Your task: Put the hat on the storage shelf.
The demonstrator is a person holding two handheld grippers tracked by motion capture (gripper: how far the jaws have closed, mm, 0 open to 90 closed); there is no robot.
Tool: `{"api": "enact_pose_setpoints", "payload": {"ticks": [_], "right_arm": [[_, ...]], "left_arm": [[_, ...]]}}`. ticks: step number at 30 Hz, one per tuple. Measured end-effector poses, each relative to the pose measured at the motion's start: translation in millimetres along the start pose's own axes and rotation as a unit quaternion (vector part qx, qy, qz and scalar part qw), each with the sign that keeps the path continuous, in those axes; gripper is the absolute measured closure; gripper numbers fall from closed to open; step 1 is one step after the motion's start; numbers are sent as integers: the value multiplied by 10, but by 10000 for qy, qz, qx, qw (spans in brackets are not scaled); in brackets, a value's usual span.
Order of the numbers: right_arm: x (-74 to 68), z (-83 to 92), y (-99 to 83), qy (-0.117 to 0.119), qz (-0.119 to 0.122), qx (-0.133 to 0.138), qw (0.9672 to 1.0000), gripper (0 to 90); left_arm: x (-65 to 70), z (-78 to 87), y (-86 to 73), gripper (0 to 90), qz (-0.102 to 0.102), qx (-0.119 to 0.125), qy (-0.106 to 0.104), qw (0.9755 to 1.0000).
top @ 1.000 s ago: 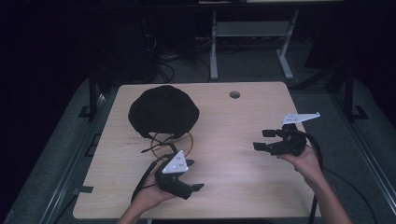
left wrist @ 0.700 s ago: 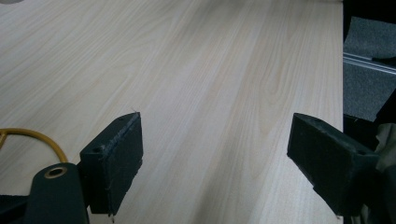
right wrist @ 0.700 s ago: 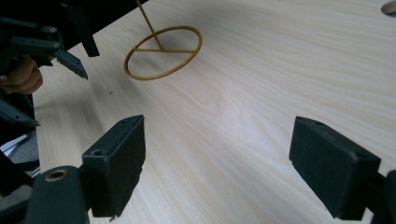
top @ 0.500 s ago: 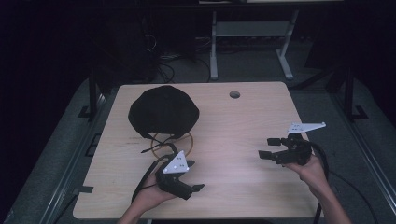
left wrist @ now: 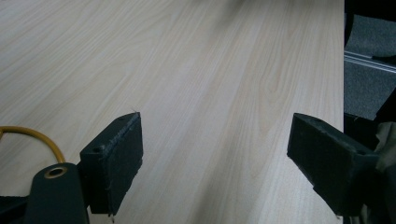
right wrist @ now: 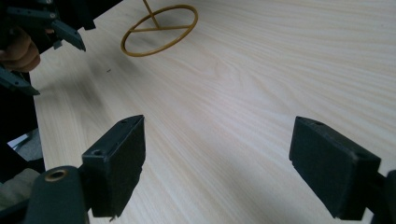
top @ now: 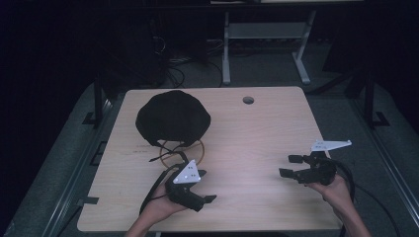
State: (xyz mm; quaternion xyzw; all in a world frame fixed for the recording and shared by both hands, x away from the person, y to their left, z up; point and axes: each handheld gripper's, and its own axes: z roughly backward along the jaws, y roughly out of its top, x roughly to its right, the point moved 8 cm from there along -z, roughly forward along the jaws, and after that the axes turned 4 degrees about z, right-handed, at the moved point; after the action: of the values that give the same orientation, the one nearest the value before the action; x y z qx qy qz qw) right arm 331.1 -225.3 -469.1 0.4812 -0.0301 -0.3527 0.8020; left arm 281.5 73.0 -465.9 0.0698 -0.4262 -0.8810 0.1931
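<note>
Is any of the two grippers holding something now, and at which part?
Nothing is held. The left gripper and the right gripper are both open over the bare table.

1. Bare worktop (top: pixel 257 143) lies open between the left tool (top: pixel 205 186) and the right tool (top: pixel 291 166).
2. A black cap (top: pixel 173 117) and a yellow ring (top: pixel 179 150) block the far-left part.
3. The right half is free.

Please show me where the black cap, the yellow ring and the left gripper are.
black cap (top: pixel 173 117), high view, middle of its crown
yellow ring (right wrist: pixel 159 29), right gripper view, its centre bar
left gripper (top: pixel 206 186), high view, between its fingers
</note>
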Motion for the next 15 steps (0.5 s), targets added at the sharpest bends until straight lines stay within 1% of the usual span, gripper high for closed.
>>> {"api": "enact_pose_setpoints", "payload": {"ticks": [10,11,14,15], "right_arm": [[-24,35,-188,-23,-50,28,10000,178],[-33,41,-205,-23,-84,23,10000,178],[-43,52,-259,-34,-69,31,10000,178],[-52,60,-272,-42,-113,12,9999,178]], "left_arm": [[8,-8,-4,181,17,-14,-19,10000],[9,-8,-5,181,13,-14,-21,10000],[10,-9,-7,181,17,-20,-27,10000],[11,-9,-8,181,15,-18,-32,10000]]}}
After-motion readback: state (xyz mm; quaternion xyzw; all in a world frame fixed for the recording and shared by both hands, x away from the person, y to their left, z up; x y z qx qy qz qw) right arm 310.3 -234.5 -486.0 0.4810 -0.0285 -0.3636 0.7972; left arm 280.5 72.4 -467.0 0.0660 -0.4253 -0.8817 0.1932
